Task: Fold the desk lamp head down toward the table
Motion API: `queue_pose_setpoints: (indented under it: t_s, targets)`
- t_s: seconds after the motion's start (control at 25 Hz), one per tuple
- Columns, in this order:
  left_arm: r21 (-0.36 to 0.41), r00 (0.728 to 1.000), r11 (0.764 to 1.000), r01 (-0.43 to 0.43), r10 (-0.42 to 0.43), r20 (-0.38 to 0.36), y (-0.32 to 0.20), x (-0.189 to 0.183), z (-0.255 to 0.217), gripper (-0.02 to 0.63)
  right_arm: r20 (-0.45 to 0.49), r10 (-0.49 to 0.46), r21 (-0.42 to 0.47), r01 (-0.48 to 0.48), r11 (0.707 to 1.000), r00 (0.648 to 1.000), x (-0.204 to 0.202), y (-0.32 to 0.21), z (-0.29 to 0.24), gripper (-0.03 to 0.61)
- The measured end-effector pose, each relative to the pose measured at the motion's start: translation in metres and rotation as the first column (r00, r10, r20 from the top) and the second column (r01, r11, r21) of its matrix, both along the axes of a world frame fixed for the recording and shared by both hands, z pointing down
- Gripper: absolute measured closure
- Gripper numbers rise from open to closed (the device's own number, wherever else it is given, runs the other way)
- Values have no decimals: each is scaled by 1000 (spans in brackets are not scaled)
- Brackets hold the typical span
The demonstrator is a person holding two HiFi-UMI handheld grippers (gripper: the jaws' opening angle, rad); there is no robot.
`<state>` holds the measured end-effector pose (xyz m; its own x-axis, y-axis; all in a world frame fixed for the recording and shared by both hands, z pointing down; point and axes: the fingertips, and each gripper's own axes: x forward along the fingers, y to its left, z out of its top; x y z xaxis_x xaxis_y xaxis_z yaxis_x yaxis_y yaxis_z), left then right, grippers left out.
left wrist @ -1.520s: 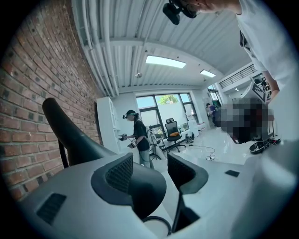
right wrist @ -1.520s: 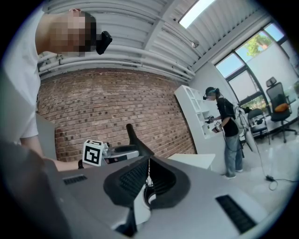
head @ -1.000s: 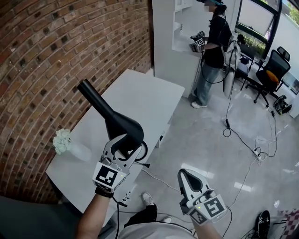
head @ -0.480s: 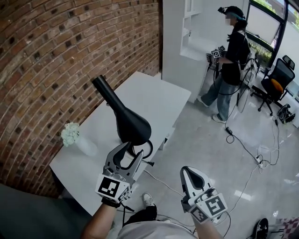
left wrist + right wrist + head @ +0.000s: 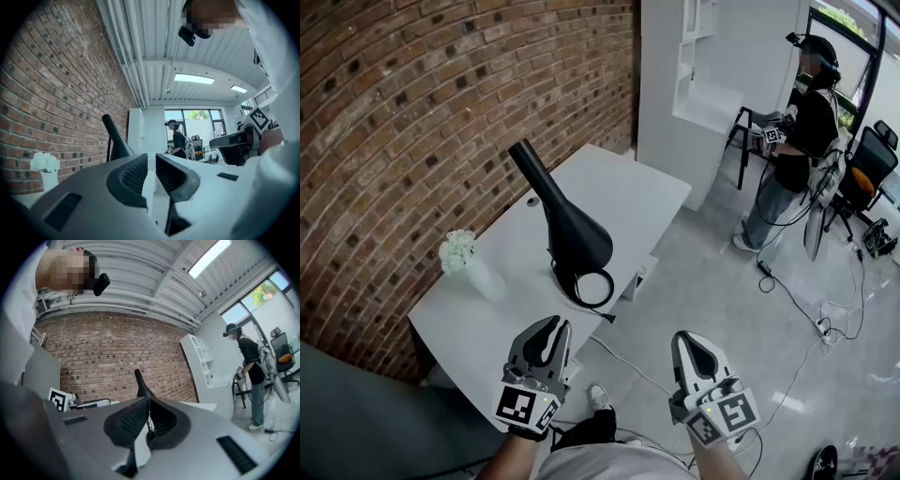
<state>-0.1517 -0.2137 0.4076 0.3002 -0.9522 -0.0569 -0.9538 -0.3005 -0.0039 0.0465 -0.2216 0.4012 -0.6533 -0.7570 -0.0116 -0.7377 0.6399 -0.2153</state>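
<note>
The black desk lamp (image 5: 572, 239) stands on the white table (image 5: 628, 192). Its cone head points down at the tabletop beside its ring base (image 5: 595, 286), and its narrow end rises toward the brick wall. The left gripper (image 5: 553, 326) hangs in front of the table's near edge, well back from the lamp; its jaws are closing to a narrow gap with nothing between them. In the left gripper view the lamp (image 5: 115, 138) shows past the left gripper (image 5: 151, 164). The right gripper (image 5: 690, 339) is over the floor, shut and empty. In the right gripper view the lamp (image 5: 139, 383) rises behind the right gripper (image 5: 149, 417).
A small vase of white flowers (image 5: 461, 253) sits at the table's left end, near the brick wall (image 5: 412, 112). A white shelf unit (image 5: 694, 84) stands behind the table. A person (image 5: 797, 141) stands at the back right near an office chair (image 5: 867, 159). Cables (image 5: 797, 291) lie on the floor.
The left gripper, wide open around the lamp head a second ago, has drawn back from the lamp toward me and narrowed its jaws. The right gripper stays shut.
</note>
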Motion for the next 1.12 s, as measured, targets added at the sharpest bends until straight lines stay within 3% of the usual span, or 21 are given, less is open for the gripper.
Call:
queue_pose_setpoints:
  t_s: [0.56, 1.12]
  targets:
    - [-24, 996, 996, 84, -85, -39, 77, 11, 19, 606, -16, 36, 11, -35, 999, 999, 26, 50, 3, 560]
    - [-12, 997, 997, 72, -72, -34, 91, 29, 15, 606, -12, 42, 4, -42, 999, 999, 42, 69, 3, 560]
